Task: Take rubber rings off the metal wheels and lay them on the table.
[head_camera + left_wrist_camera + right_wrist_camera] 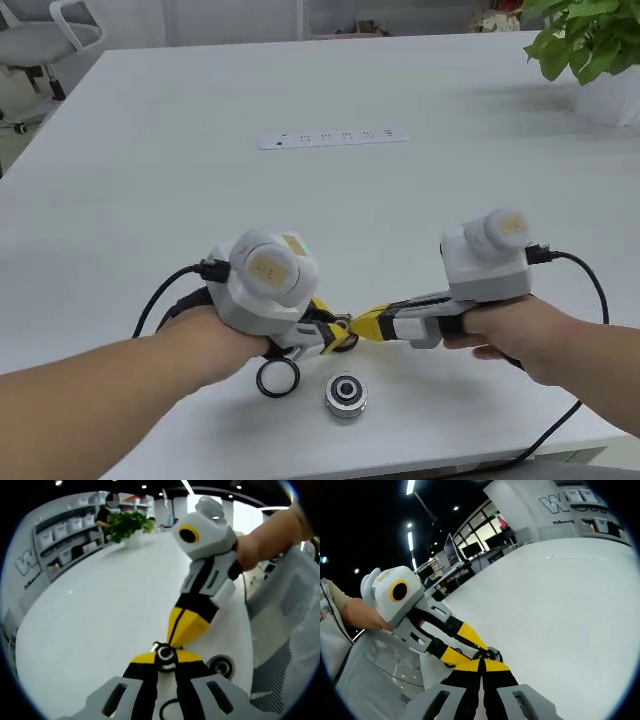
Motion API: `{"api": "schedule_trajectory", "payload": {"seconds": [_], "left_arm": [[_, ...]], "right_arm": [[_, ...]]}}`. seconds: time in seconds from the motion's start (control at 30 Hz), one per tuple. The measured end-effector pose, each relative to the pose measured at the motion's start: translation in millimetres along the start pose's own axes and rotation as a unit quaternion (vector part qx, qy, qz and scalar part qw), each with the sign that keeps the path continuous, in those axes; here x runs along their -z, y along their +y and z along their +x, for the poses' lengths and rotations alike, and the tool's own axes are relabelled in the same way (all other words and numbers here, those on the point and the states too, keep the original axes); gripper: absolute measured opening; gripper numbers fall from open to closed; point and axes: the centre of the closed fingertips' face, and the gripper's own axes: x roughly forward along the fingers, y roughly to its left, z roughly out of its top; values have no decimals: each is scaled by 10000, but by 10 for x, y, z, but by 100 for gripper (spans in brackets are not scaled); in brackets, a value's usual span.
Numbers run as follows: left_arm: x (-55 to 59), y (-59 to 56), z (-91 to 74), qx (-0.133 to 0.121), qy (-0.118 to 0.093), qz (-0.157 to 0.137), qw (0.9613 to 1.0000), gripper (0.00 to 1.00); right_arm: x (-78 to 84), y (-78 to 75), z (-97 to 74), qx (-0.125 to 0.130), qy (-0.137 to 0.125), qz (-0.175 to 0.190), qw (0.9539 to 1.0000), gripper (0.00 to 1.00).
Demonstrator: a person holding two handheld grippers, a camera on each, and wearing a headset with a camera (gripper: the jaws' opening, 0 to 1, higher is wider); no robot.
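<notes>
A small metal wheel [343, 336] with a black rubber ring around it hangs just above the table between both grippers. My left gripper [333, 338] is shut on the wheel [164, 656] from the left. My right gripper [354, 327] comes in from the right and is shut, its yellow tips pinching the ring at the wheel's edge [488, 654]. On the table below lie a loose black rubber ring [277, 377] and a bare metal wheel [345, 394]. That bare wheel [220, 665] sits to the right of my left jaws.
A white power strip [332, 138] lies mid-table. At the far right corner stands a potted plant [590, 45]. The white table [200, 180] has its front edge just below the bare wheel. Black cables trail from both grippers, and an office chair [45, 30] stands beyond the far left corner.
</notes>
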Motion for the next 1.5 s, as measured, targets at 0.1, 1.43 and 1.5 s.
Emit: {"api": "schedule_trajectory", "payload": {"seconds": [0.1,1.43,1.5], "left_arm": [[4,-3,1,-9,-8,0,10000,13],[-154,-68,-536,124,-445,-107,9989,25],[-161,-85,-590,130,-483,-98,9987,27]], "right_arm": [[-55,64,-6,-101,-85,-12,9999,0],[-156,177,-129,74,-185,-142,9997,0],[-169,197,-134,66,-196,-145,9997,0]]}}
